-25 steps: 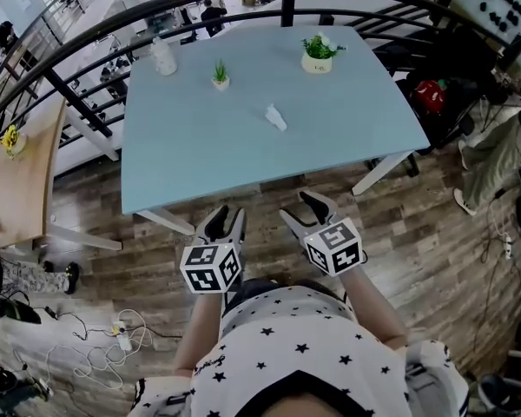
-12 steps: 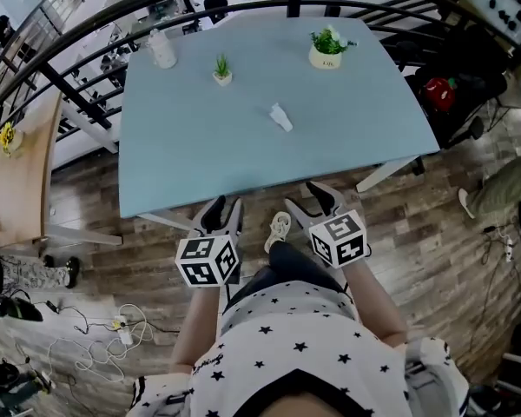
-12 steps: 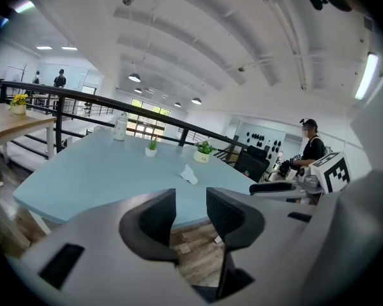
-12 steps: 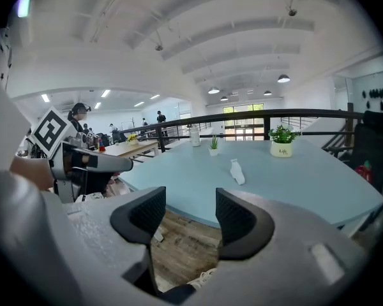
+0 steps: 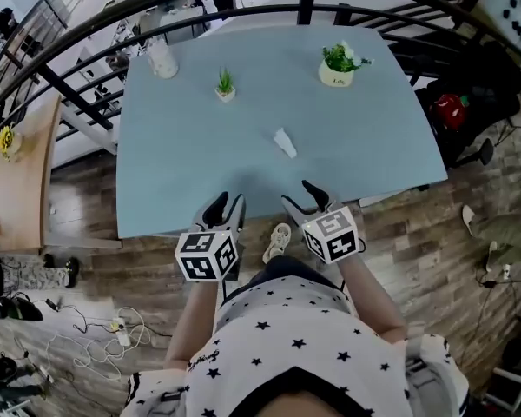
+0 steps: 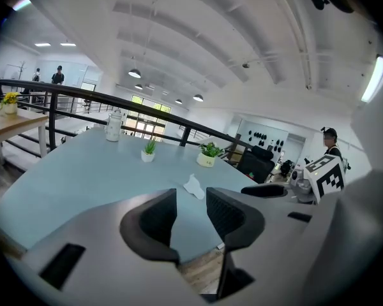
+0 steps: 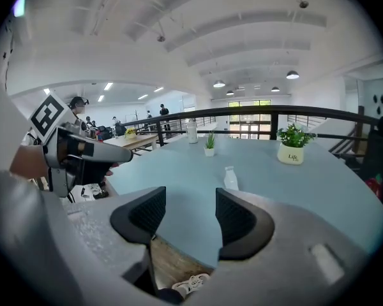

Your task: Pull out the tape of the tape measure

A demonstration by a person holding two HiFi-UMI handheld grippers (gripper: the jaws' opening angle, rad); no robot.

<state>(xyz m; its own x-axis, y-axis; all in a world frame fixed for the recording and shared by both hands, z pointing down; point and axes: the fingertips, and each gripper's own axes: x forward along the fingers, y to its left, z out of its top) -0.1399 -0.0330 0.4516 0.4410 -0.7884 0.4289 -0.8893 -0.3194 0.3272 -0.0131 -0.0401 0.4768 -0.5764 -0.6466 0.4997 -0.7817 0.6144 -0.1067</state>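
Tape measure, as far as I can judge, is the small white thing lying alone near the middle of the bench; it is too small to make out the case or the tape's tip. It lies untouched, well apart from both grippers.

A second ago both grippers hung over the wood floor, short of the bench. The person has since stepped in, and the left gripper and the right gripper now reach just over the near edge, side by side and pointing at the white thing. Nothing on the bench has shifted: the two potted plants and the bottle stand along the far side as before.

Both pairs of jaws stand spread with nothing between them; each gripper view shows only bare bench in the gap, and the tape measure lies further out.

So the task has not begun; this is the approach. Next, I judge, one gripper must steady the case while the other pinches the tape's end.
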